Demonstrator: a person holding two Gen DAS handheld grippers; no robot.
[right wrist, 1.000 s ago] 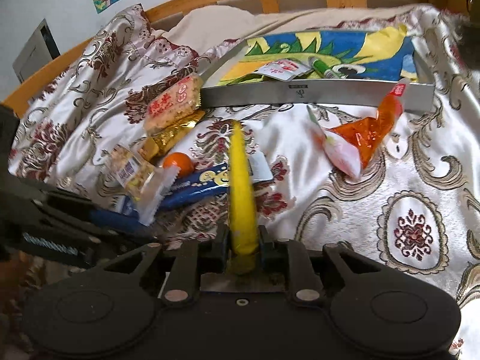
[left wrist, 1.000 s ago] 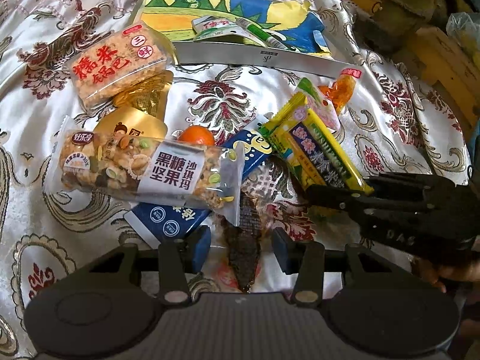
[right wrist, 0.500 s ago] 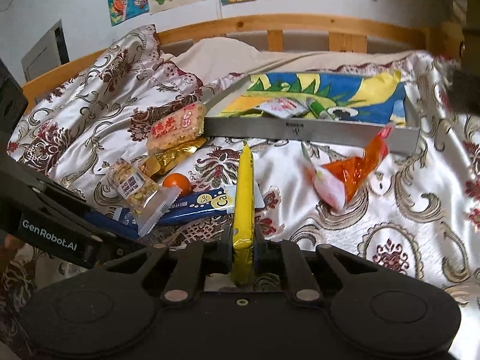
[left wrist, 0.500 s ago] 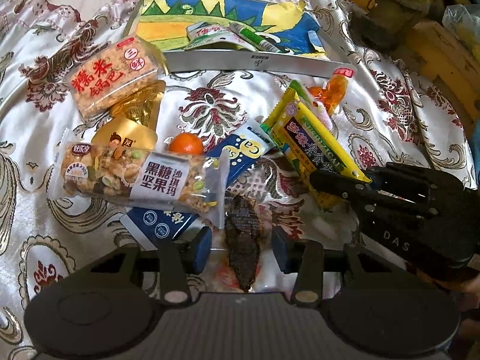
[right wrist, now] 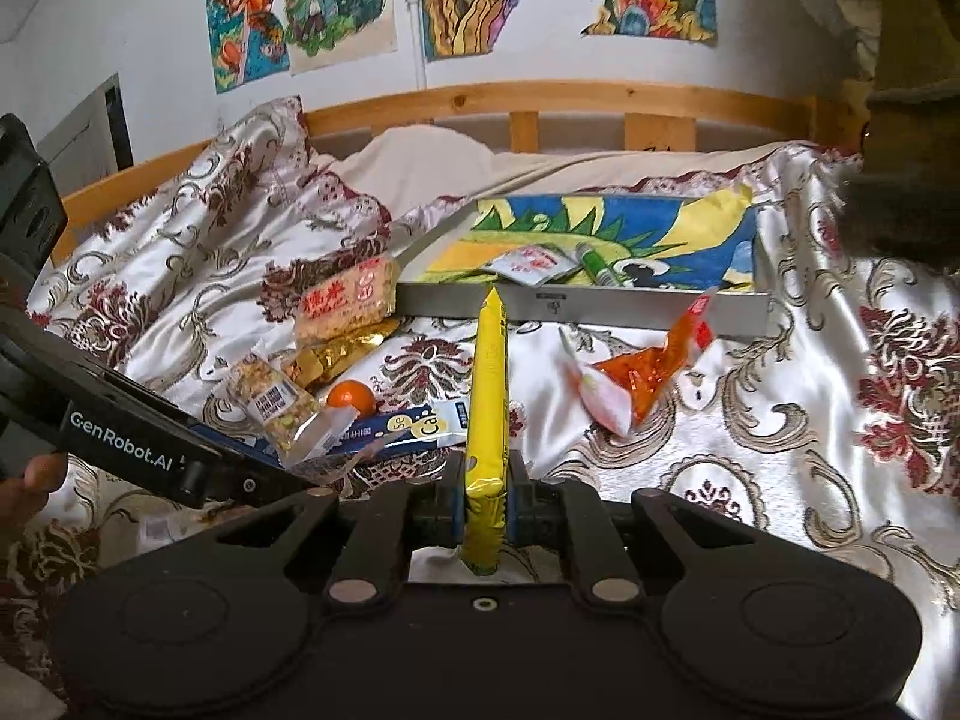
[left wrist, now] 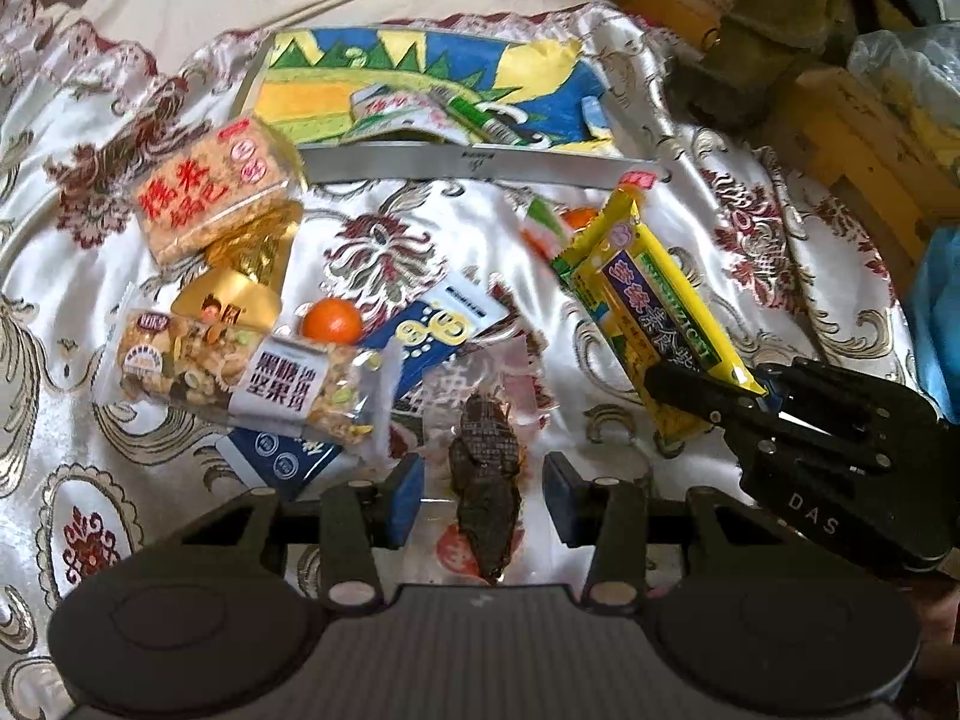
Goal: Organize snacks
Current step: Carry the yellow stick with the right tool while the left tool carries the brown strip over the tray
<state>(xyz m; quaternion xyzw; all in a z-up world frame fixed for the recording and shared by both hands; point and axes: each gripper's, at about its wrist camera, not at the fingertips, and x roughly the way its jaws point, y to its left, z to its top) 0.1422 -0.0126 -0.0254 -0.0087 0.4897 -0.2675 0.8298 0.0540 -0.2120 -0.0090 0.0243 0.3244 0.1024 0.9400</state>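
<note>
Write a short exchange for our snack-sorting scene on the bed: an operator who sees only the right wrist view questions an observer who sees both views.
Operator: I see only the thin edge of the yellow packet held in the right gripper. What is on its face?
Observer: In the left wrist view, its broad face shows a purple label panel with a green strip beside it.
Operator: I see only the side of the left gripper. Is it holding anything?
Observer: No. Its fingers stand open, and a clear packet of dark dried snack lies on the bedspread between them, with a gap on each side.
</note>
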